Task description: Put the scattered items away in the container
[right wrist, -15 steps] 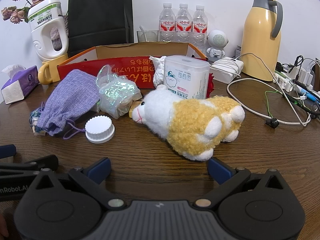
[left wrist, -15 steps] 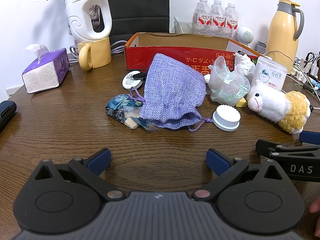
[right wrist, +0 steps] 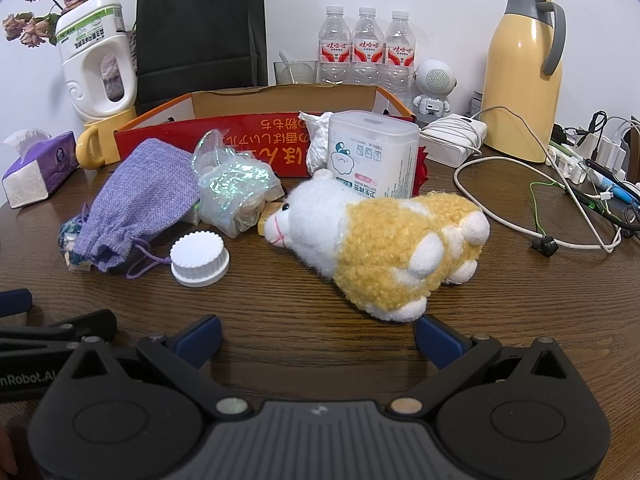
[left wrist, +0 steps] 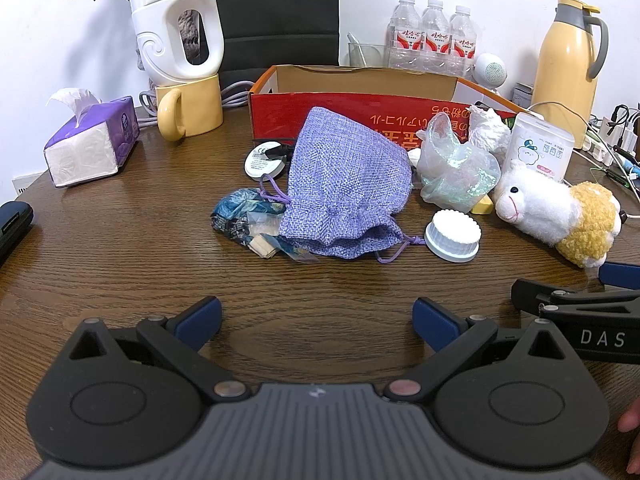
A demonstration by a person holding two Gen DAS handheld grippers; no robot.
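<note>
Change: nothing is seen moved since earlier frame
Jaws: left gripper (left wrist: 316, 316) and right gripper (right wrist: 318, 334) both wide apart, empty
Plush sheep (right wrist: 384, 240): at 12 o'clock of right gripper — soft, light, to be held at body

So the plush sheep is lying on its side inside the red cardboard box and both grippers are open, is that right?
Not quite. The plush sheep lies on its side on the wooden table, in front of the red cardboard box, not inside it; the right wrist view shows this. The left gripper and right gripper are both open.
</note>
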